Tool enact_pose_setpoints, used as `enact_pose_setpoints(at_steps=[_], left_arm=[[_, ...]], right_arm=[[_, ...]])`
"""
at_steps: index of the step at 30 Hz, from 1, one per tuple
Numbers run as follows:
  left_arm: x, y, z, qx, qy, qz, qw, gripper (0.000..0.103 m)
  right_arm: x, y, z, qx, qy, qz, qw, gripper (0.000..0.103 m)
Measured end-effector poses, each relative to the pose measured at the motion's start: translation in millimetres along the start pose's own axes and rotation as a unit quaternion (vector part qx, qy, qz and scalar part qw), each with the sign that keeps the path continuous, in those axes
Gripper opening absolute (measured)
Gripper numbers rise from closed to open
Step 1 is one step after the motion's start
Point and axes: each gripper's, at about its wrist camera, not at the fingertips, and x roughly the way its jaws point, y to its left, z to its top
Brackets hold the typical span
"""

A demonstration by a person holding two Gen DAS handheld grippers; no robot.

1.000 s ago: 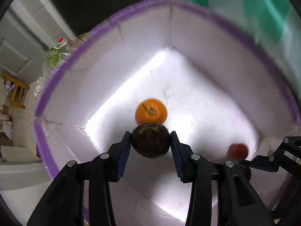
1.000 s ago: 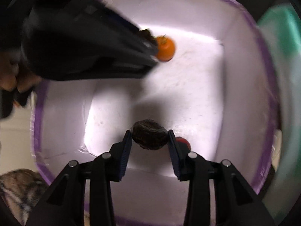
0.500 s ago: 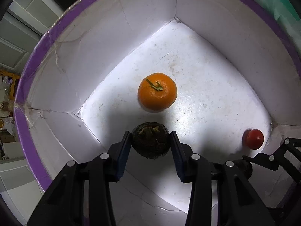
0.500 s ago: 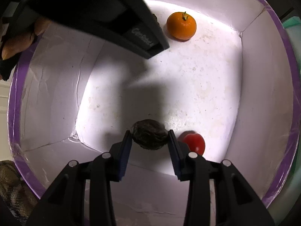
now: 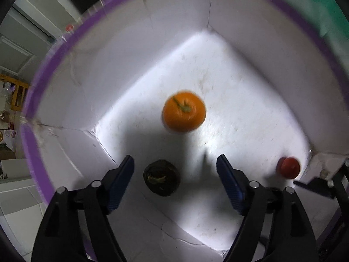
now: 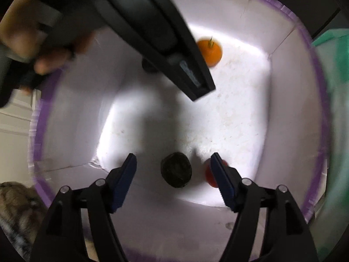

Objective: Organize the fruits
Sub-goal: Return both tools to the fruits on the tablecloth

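A white box with a purple rim [image 5: 65, 50] holds the fruits. In the left wrist view, my left gripper [image 5: 175, 181] is open above a dark brown fruit [image 5: 161, 180] that lies on the box floor. An orange [image 5: 183, 114] lies beyond it and a small red fruit [image 5: 289, 167] sits in the right corner. In the right wrist view, my right gripper [image 6: 174, 175] is open above a second dark brown fruit [image 6: 176, 172], with the red fruit [image 6: 209, 175] partly behind its right finger. The orange [image 6: 210, 52] lies far back, beside the left gripper's body [image 6: 157, 32].
The box walls [image 6: 290, 100] rise on all sides around both grippers. Green cloth [image 5: 322, 6] lies outside the box at the right. A room with shelves and a wooden chair [image 5: 17, 96] shows beyond the left rim.
Both grippers have opened and let go of their dark brown fruits, which now lie on the box floor. Both grippers have pulled back a little.
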Motion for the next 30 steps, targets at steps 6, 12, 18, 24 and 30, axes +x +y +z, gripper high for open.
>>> enact_pose_setpoints(at_steps=[6,12,18,24,30], left_arm=[[-96.1,-4.3,4.2,0.002,-0.102,0.025,0.9945,0.077],[-251.9,-49.2,29.5,0.003,-0.32,-0.001,0.9473,0.087],[-298.4,-185.6,78.3,0.054,-0.393,-0.198,0.8962,0.087],[-256.2,-366.8,148.7,0.165,-0.333,-0.274,0.8872,0.087],[-207.4,-461.1,208.9,0.157,-0.312,-0.287,0.8918,0.087]], right_arm=[[-106.2,4.1,-24.0,-0.017,-0.135,-0.009,0.991,0.077],[-255.9,-58.0,-105.5,0.08,-0.333,-0.081,0.936,0.092],[-299.6,-166.3,-218.1,0.291,-0.375,-0.192,0.859,0.098],[-269.1,-321.6,-376.1,0.571,-0.327,-0.228,0.718,0.098],[-252.6,-411.0,-437.1,0.621,-0.299,-0.256,0.678,0.098]])
